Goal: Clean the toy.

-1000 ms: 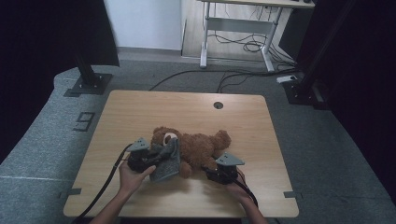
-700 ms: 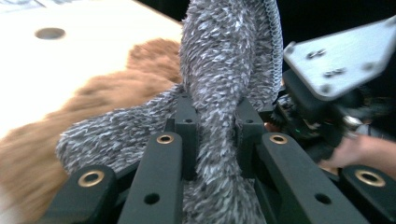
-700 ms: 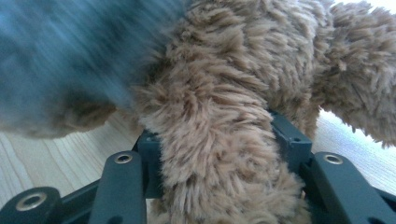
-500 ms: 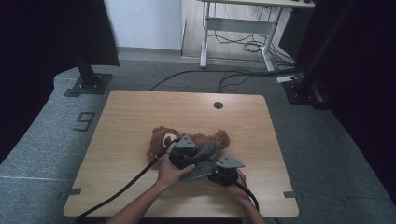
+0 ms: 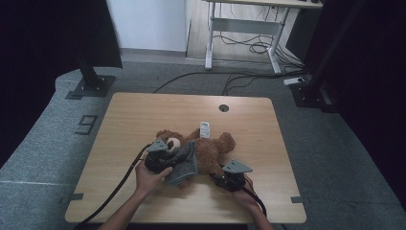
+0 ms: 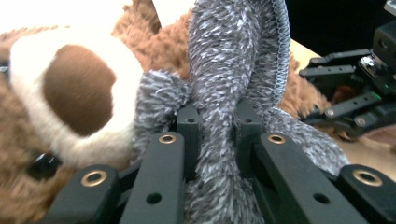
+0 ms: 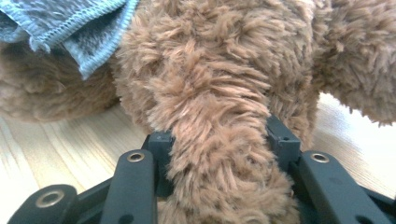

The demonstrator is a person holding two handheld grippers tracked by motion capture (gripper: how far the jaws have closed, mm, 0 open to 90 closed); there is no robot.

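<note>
The teddy bear (image 5: 201,151) lies on its back near the centre of the wooden table (image 5: 143,115), slightly below the middle of the high view, head toward the left of the frame and legs toward the right. A white tag (image 5: 205,129) sits at its upper edge. A grey fleece garment (image 5: 184,163) covers the lower left part of the bear's body, just right of the head.

The left gripper (image 5: 165,160) is at centre-left of the high view, held by the person's left hand (image 5: 151,176), with its cable (image 5: 117,189) trailing toward the lower left corner. In the left gripper view, the two black jaws rise from the bottom centre and are clamped tight on a gathered fold of the grey fleece garment (image 6: 219,93). The bear's pale muzzle with its brown nose (image 6: 77,95) occupies the left half of that frame. The other gripper appears at the right edge.

The right gripper (image 5: 225,178) is at lower centre-right of the high view, touching the bear's lower limb. In the right gripper view, its jaws have just been closing and now press on both sides of a brown furry limb of the teddy bear (image 7: 219,135), which fills the gap between them at bottom centre. A stitched edge of the grey garment (image 7: 88,28) shows in the upper left corner, above bare table surface (image 7: 56,149).
</note>
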